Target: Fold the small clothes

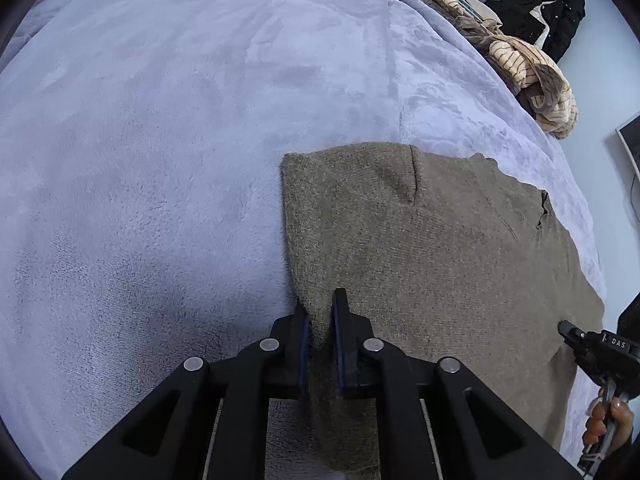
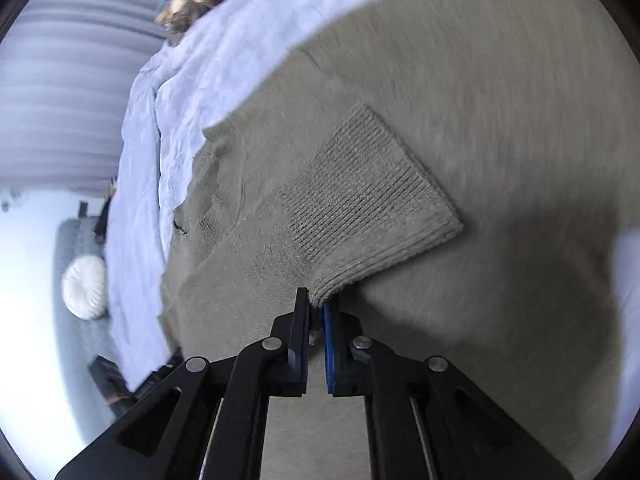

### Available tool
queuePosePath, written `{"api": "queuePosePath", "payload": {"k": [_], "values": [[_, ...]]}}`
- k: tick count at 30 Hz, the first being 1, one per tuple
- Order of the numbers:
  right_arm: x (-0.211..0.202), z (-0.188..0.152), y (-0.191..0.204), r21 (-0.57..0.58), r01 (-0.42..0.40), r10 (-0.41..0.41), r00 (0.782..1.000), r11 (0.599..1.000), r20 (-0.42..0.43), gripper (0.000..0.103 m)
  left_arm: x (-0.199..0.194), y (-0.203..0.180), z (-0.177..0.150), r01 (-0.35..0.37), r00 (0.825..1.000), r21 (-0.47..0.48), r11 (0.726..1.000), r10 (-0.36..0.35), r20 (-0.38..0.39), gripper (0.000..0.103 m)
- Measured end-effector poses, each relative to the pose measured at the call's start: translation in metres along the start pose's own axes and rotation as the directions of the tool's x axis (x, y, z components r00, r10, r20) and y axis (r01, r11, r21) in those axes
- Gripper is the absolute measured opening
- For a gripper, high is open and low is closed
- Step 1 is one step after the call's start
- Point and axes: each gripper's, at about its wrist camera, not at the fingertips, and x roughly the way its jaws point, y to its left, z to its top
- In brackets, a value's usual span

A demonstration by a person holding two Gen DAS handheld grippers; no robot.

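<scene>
An olive-brown knitted sweater (image 1: 432, 248) lies spread on a pale lilac fleece blanket (image 1: 152, 168). My left gripper (image 1: 320, 308) is shut on the sweater's near left edge, with a fold of knit pinched between its blue pads. In the right wrist view the same sweater (image 2: 460, 92) fills most of the frame. My right gripper (image 2: 318, 302) is shut on the corner of the sweater's ribbed cuff (image 2: 368, 208), and the sleeve lies across the body of the garment. The right gripper (image 1: 576, 336) and the hand (image 1: 608, 420) holding it show at the far right of the left wrist view.
A heap of beige striped clothes (image 1: 524, 68) lies at the blanket's far right edge. Black garments on a hanger (image 1: 556, 12) hang by the wall. In the right wrist view the bed's edge (image 2: 136, 208) drops to a grey seat with a round white cushion (image 2: 84, 286).
</scene>
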Motion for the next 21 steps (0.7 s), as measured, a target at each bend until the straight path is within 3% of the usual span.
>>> {"api": "queuePosePath", "payload": {"k": [2,6,8,10,13,16,18,21], "values": [[-0.001,0.0,-0.004,-0.033,0.068,-0.068,0.997,0.997,-0.018,0.007,-0.006,-0.002,0.0,-0.032,0.999,-0.002,0.999,0.032,0.001,0.016],[-0.02,-0.013,-0.021,0.047,0.122,-0.122,0.993,0.991,0.003,0.009,-0.035,-0.008,-0.003,-0.093,0.995,0.011,0.996,0.092,0.034,0.016],[-0.03,-0.013,-0.02,0.04,0.106,-0.108,0.994,0.994,0.036,0.012,-0.051,-0.016,-0.007,-0.079,0.995,0.04,0.996,0.077,0.06,0.016],[-0.048,-0.008,-0.021,-0.039,0.112,-0.109,0.991,0.993,0.084,0.016,-0.057,-0.031,-0.012,-0.058,0.996,0.081,0.995,0.052,0.071,0.016],[-0.04,0.005,-0.001,-0.116,0.094,-0.084,0.993,0.989,0.087,0.016,-0.039,-0.054,-0.022,-0.07,0.997,0.134,0.988,0.067,0.027,0.016],[-0.021,0.01,0.003,-0.178,0.134,-0.125,0.99,0.975,0.058,0.016,-0.01,-0.058,-0.039,-0.169,0.985,0.156,0.973,0.17,0.008,0.016],[-0.009,0.012,-0.004,-0.178,0.161,-0.159,0.987,0.971,0.026,0.012,-0.011,-0.052,-0.044,-0.165,0.986,0.143,0.976,0.161,0.039,0.016],[-0.017,0.009,-0.025,-0.122,0.155,-0.154,0.988,0.98,0.013,0.012,-0.019,-0.046,-0.044,-0.155,0.988,0.118,0.981,0.153,0.026,0.016]]}}
